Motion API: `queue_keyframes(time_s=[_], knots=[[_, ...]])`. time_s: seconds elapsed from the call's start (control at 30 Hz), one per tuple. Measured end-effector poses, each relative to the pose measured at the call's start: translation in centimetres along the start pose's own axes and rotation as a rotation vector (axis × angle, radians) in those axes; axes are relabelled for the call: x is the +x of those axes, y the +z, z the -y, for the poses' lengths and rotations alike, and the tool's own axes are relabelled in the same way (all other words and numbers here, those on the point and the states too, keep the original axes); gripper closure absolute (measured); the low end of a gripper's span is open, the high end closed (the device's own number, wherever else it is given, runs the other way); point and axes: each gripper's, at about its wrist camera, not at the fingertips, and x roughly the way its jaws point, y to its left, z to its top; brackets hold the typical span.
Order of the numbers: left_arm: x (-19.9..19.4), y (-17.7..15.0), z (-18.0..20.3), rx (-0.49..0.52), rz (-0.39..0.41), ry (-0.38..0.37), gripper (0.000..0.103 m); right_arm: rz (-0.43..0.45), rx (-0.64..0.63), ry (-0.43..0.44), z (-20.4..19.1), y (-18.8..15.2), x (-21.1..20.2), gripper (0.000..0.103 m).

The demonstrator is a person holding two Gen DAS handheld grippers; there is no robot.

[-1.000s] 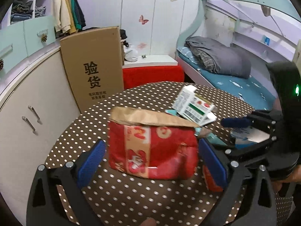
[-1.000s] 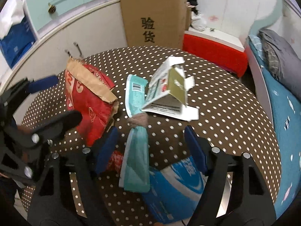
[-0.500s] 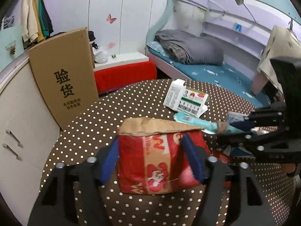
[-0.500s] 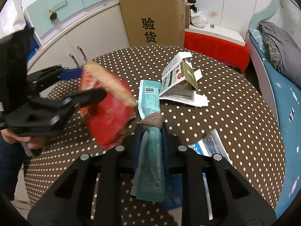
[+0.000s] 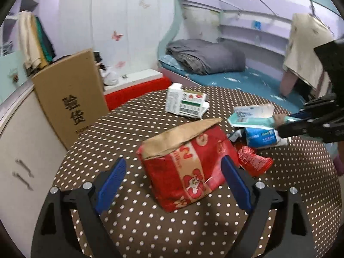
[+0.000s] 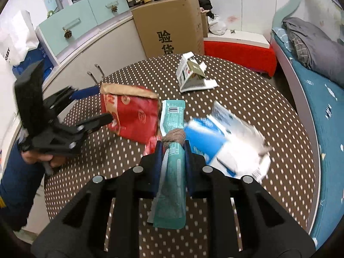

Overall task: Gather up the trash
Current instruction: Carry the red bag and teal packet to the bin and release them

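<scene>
A red paper bag (image 5: 185, 161) with a brown folded top stands on the dotted round table (image 5: 150, 225); it also shows in the right wrist view (image 6: 131, 116). My left gripper (image 5: 174, 185) is open, its blue pads either side of the bag without squeezing it. My right gripper (image 6: 173, 150) is shut on a teal wrapper (image 6: 172, 172) with a brown tie, held above the table; it shows at the right of the left wrist view (image 5: 286, 124). A blue and white wrapper (image 6: 225, 146), a small red wrapper (image 5: 253, 161) and a torn white carton (image 6: 191, 75) lie on the table.
A tall cardboard box (image 6: 172, 25) stands behind the table beside white cabinets (image 6: 103, 49). A red bench (image 6: 238, 53) and a bunk bed with grey bedding (image 5: 206, 58) are beyond. The table edge is near on the right.
My left gripper has opened and let the red bag stand on the table. My right gripper has lifted the teal wrapper higher; the blue and white wrapper has shifted beneath it.
</scene>
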Motion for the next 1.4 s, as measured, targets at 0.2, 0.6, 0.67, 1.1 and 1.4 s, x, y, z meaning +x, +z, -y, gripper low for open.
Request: queue_keyframes(time_s=[0.2,0.6,0.67,1.1,1.4], knots=[[1.4,1.3,-0.6,-0.028,-0.016,-0.068,0.060,0.033,0.052,-0.014,0.8,-1.2,-1.9,0.084],[-5.1,-0.1,1.8,-0.133,0.087,0.023,0.073,0.111,0.120,-0.012,3.0,-2.9,-5.7,0.084],[-6.6,-0.1,2.3,-0.149,0.114,0.053,0.073,0.126,0.129,-0.013,3.3,-3.1,-6.3,0.084],[-10.3,5.1,9.1,-0.193,0.219,0.033,0.073,0.268,0.234,-0.089,8.6,-4.8,-12.3,0.084],[-7.8,10.2,17.6,-0.183,0.233,-0.082,0.073,0.401,0.363,-0.234,15.8,-7.8,-19.4,0.084]])
